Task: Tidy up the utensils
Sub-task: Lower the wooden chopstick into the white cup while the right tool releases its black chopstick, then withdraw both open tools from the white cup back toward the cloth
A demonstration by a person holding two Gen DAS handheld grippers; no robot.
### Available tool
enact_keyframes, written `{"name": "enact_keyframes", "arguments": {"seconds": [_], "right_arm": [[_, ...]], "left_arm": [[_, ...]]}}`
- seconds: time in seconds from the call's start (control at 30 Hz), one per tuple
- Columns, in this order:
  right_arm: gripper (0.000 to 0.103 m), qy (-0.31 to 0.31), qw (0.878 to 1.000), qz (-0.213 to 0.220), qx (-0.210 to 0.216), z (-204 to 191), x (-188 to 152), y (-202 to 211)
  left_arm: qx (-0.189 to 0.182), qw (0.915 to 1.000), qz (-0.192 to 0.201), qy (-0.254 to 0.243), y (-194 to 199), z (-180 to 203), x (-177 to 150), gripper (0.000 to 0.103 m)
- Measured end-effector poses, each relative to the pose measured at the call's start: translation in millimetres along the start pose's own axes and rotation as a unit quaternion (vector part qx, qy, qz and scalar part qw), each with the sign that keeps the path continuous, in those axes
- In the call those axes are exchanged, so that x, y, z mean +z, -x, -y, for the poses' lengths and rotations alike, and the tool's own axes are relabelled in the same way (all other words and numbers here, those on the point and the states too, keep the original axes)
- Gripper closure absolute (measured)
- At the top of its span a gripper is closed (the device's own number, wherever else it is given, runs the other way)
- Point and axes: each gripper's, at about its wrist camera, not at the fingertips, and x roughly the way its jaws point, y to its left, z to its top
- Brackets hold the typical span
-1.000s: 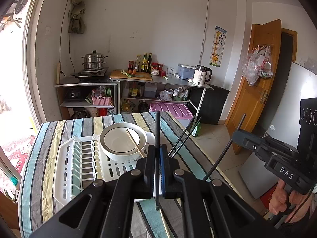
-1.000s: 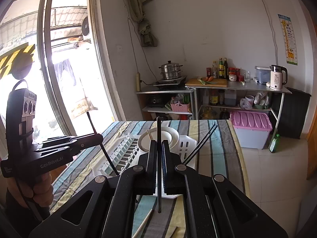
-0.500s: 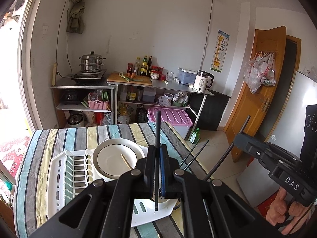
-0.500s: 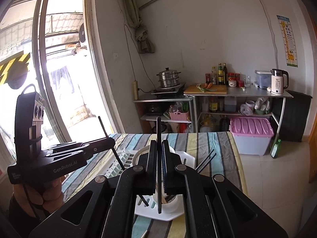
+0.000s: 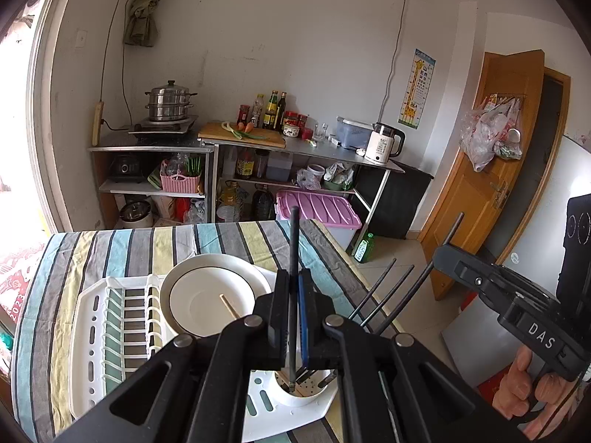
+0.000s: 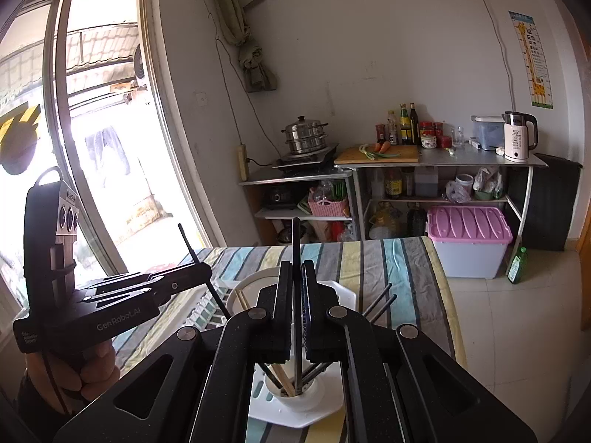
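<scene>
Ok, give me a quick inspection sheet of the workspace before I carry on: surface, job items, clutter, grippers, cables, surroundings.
Surface: striped tablecloth covers the table.
Job's things: white dish rack holds a white plate; white utensil cup in the rack's corner holds dark and wooden chopsticks.
Clutter: nothing seen on the cloth beside the rack.
Grippers: left gripper and right gripper, jaws each shut on one black chopstick, tips in or just above the cup.
Cables: one cord down the wall to the hotplate.
Surroundings: shelving with steamer pot, bottles, kettle; pink-lidded bin; wooden door; large window.
</scene>
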Motion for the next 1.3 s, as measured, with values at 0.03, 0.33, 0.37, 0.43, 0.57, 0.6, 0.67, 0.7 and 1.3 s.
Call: {"name": "enact_keyframes", "arguments": {"seconds": [0.03,0.33,0.37,0.43,0.57,0.6,0.67,0.7,1.3], "right_arm": [[0.099,-0.002,1.0,-0.004,-0.001,2.3,-2.6,-3.2],[0.099,-0.022,0.999,-0.039,-0.014,22.0,-17.8,-26.2],[0.099,-0.024,0.999,-0.042,-0.015,23.5,-18.8,-28.1],[0.099,-0.027,0.998,-0.046,-0.017,25.2,-20.1,-30.1],[0.098,-0.032,0.998,-0.049,-0.017,27.2,-20.7,-29.4],[0.098,-0.034,0.998,-0.05,-0.015,27.6,-21.0,-29.0],[0.098,-0.035,0.998,-0.052,-0.017,28.9,-20.1,-29.5],[0.098,-0.036,0.998,-0.053,-0.018,29.0,-20.5,-28.7],[0.087,-0.046,0.997,-0.048,-0.026,29.7,-40.4,2.5]], "left_arm": [[0.001,1.0,-0.004,0.002,-3.1,-1.9,-2.2,0.098],[0.016,0.999,-0.037,0.021,-27.3,-18.0,-19.2,0.098],[0.017,0.9988,-0.04,0.023,-28.9,-18.6,-20.6,0.098],[0.023,0.9987,-0.04,0.023,-30.9,-20.0,-22.5,0.097],[0.023,0.9985,-0.04,0.028,-30.4,-24.1,-23.5,0.097],[0.026,0.9985,-0.04,0.026,-30.1,-24.2,-24.1,0.097],[0.029,0.9985,-0.039,0.024,-29.6,-25.4,-25.0,0.096],[0.028,0.9986,-0.038,0.024,-28.5,-25.5,-25.7,0.096],[0.042,0.9983,-0.038,0.017,4.2,-29.9,-61.7,0.095]]}}
